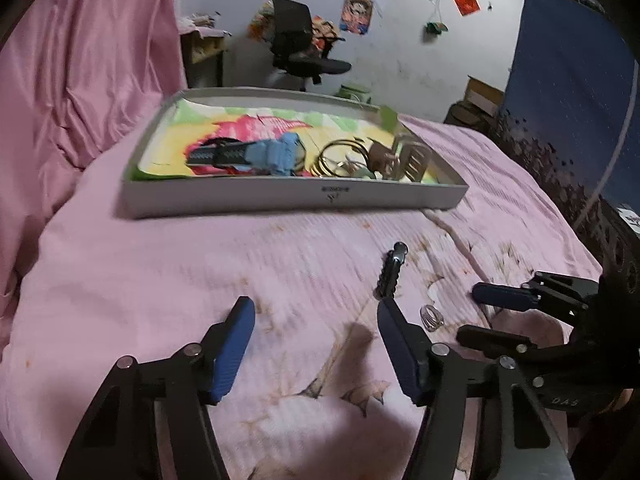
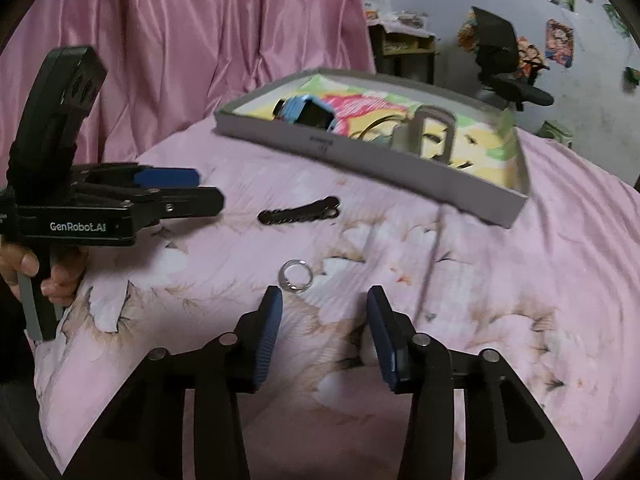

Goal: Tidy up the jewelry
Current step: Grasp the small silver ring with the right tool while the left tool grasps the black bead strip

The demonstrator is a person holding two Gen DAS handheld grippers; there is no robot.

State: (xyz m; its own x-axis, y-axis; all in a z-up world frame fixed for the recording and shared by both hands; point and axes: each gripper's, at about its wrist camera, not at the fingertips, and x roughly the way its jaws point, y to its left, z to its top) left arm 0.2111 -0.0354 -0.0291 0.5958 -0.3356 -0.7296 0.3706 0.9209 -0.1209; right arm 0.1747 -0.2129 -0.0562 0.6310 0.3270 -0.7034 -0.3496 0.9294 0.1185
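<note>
A small silver ring (image 2: 295, 276) lies on the pink bedspread just ahead of my right gripper (image 2: 324, 304), slightly left of its open fingers. Beyond the ring lies a black hair clip (image 2: 298, 210). In the left wrist view the hair clip (image 1: 390, 274) lies just past my left gripper's right fingertip, and the ring (image 1: 431, 317) sits to that finger's right. My left gripper (image 1: 316, 320) is open and holds nothing. A grey tray (image 1: 296, 196) further back holds a blue watch (image 1: 256, 154), thin bangles (image 1: 340, 156) and a beige hair claw (image 1: 404, 156).
The right gripper (image 1: 476, 316) comes in from the right edge, near the ring. A hand (image 2: 60, 276) holds the left gripper (image 2: 204, 188) at the left. Pink curtain (image 2: 180, 40) hangs behind the bed. A black office chair (image 1: 300, 40) stands by the far wall.
</note>
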